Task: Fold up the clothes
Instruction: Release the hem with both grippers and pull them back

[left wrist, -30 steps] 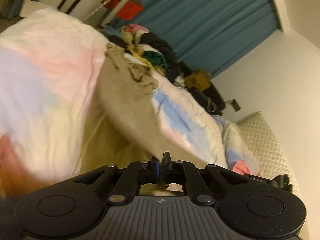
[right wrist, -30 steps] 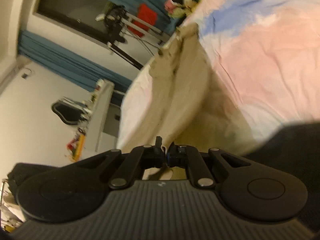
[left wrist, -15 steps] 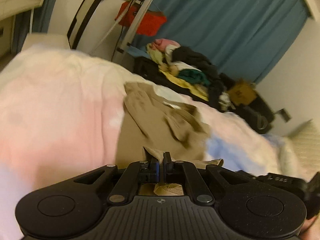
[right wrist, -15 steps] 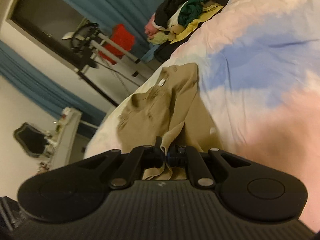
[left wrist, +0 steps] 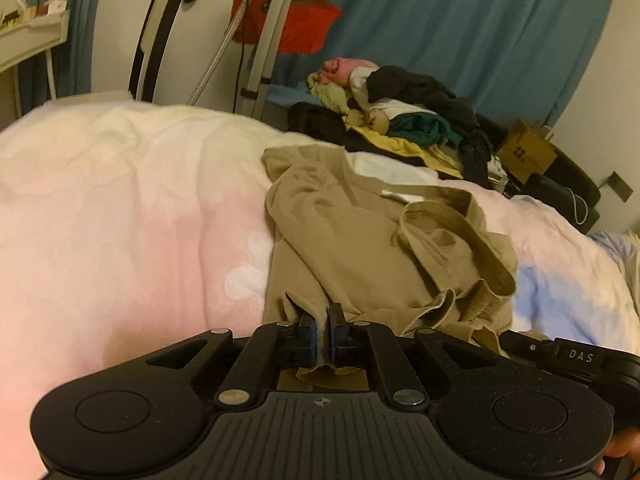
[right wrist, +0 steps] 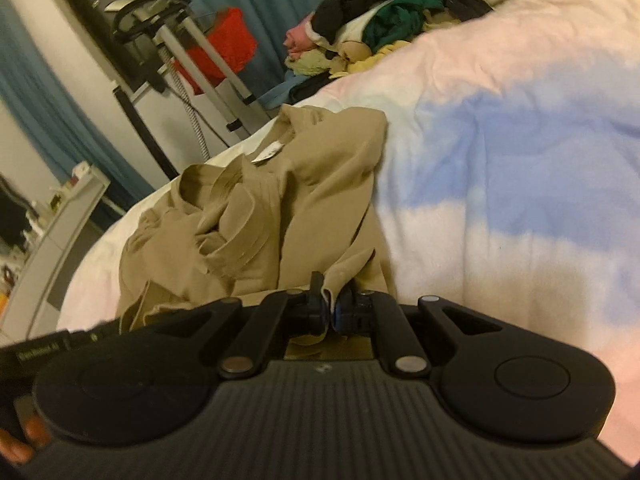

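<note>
Lay rumpled and far from folded on the pastel duvet (left wrist: 120, 240) — tan garment (left wrist: 352, 240), near hem pinched tight by left gripper (left wrist: 322, 330) and right gripper (right wrist: 330, 312) — smoothing and folding judged left.

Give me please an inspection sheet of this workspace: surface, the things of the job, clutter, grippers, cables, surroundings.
Surface: bed with a pastel pink, white and blue duvet, rumpled.
Job's things: one tan garment lying crumpled on the duvet, white label showing near its far end.
Clutter: pile of mixed clothes beyond the bed; cardboard box beside it.
Grippers: left gripper and right gripper each have jaws closed on the near edge of the tan garment.
Cables: thin white cord over a dark object at the far right.
Surroundings: blue curtain, metal frame with a red item, white wall.
</note>
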Demonstrator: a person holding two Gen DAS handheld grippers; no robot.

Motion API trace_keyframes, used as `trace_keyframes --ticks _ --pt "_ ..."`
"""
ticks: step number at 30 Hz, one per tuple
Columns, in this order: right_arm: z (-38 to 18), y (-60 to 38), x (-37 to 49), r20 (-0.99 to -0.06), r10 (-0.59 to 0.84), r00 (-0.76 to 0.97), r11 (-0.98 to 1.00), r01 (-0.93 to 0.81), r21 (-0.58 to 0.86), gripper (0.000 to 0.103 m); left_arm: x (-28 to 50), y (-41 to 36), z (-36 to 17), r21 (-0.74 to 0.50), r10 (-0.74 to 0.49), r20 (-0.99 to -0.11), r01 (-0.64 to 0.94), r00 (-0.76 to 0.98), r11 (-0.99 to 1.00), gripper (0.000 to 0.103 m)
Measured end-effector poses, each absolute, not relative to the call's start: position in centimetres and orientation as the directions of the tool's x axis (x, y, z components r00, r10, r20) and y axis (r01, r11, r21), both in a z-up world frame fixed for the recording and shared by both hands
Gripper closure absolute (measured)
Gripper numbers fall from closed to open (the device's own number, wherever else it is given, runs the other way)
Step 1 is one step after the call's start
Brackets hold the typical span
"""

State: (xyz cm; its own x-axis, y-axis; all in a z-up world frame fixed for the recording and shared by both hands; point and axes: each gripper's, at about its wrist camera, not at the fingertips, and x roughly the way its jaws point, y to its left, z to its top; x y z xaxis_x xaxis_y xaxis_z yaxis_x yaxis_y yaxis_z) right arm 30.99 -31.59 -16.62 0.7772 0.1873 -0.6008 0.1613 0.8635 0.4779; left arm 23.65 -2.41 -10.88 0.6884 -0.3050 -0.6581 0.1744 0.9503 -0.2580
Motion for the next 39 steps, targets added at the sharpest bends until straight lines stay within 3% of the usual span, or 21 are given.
trace_keyframes --ticks 3,5,7,10,15,24,28,39 --pt "-15.0 -31.5 29.6 -0.604 0.172 0.778 0.873 0.164 0.46 0.081 21.5 -2.8 -8.9 -0.211 -0.276 -0.636 0.181 0.721 0.96 0.057" --pt "-13.4 -31.2 27.9 -0.582 0.178 0.793 0.878 0.139 0.459 0.038 19.6 -2.9 -7.4 -0.192 -0.257 -0.622 0.173 0.739 0.966 0.049" --pt "-11.6 -30.6 25.7 -0.552 0.188 0.812 0.889 0.098 0.447 0.019 17.7 -2.9 -5.6 -0.182 -0.236 -0.619 0.156 0.749 0.971 0.035" --pt "-9.0 -29.8 22.6 -0.52 0.206 0.829 0.903 0.044 0.428 0.021 14.3 -2.9 -3.5 -0.172 -0.239 -0.584 0.169 0.776 0.97 0.021" --pt "-5.8 -28.2 16.7 -0.463 0.183 0.867 0.93 0.0 0.367 0.021 7.8 -3.2 -1.2 -0.113 -0.23 -0.511 0.2 0.828 0.973 0.007" --pt "-5.6 -26.0 8.8 -0.346 0.156 0.925 0.957 -0.055 0.284 0.021 -2.6 -4.6 -2.1 -0.009 -0.22 -0.385 0.235 0.896 0.972 0.0" --pt "-7.2 -25.7 7.7 -0.339 0.161 0.927 0.948 -0.051 0.313 0.021 -4.1 -4.4 -3.5 -0.002 -0.224 -0.372 0.241 0.901 0.971 0.0" --pt "-10.0 -25.7 8.9 -0.376 0.097 0.922 0.953 0.023 0.302 0.021 -3.1 -2.1 -5.4 -0.118 -0.208 -0.441 0.173 0.873 0.978 0.0"
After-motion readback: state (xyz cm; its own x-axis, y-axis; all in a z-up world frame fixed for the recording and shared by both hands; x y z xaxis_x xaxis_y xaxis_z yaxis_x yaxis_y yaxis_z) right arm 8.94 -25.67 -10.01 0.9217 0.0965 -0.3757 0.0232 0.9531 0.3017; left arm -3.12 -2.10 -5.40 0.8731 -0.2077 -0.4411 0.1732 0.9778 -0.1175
